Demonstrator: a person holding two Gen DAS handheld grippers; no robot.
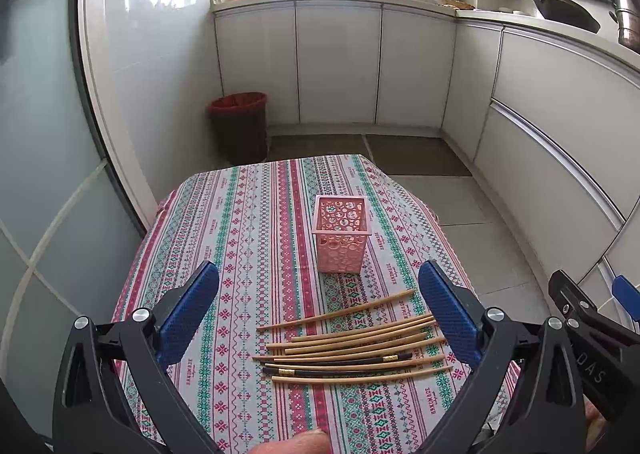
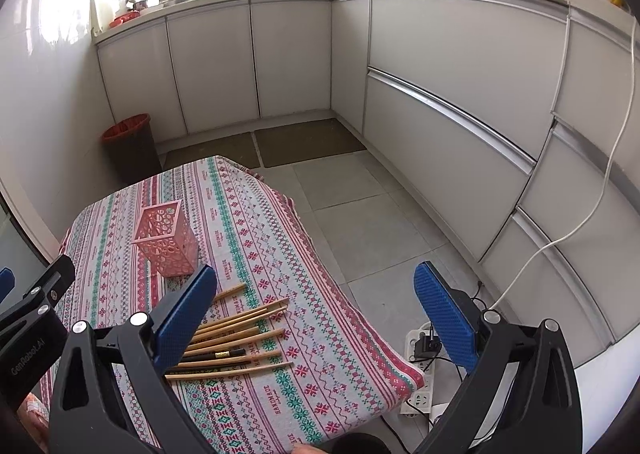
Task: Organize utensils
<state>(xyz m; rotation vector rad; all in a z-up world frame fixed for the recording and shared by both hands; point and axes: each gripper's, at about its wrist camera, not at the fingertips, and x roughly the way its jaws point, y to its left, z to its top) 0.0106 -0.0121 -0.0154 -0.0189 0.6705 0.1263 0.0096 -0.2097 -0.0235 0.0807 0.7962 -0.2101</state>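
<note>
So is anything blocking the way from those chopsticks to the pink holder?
Nothing visible. The chopsticks lie loose on the tablecloth, and only bare cloth separates them from the upright pink holder. Both claws, left and right, are open and empty.

Tablecloth (image 1: 248,238): white ground, pink, red and teal cross-stitch stripes. Holder (image 1: 342,238): pale pink, walls pierced with round holes. Chopsticks (image 1: 356,338): mostly tan bamboo; two black with gold bands. Left gripper (image 1: 320,318): black frame, blue dimpled pads. Right gripper (image 2: 324,318): same black and blue. Bin (image 1: 239,125): dark brown, red-orange liner. Cabinets (image 1: 340,61): plain pale grey. Floor (image 2: 360,221): grey tiles. Cable (image 2: 600,189): white. Pan (image 1: 560,3): black.
</note>
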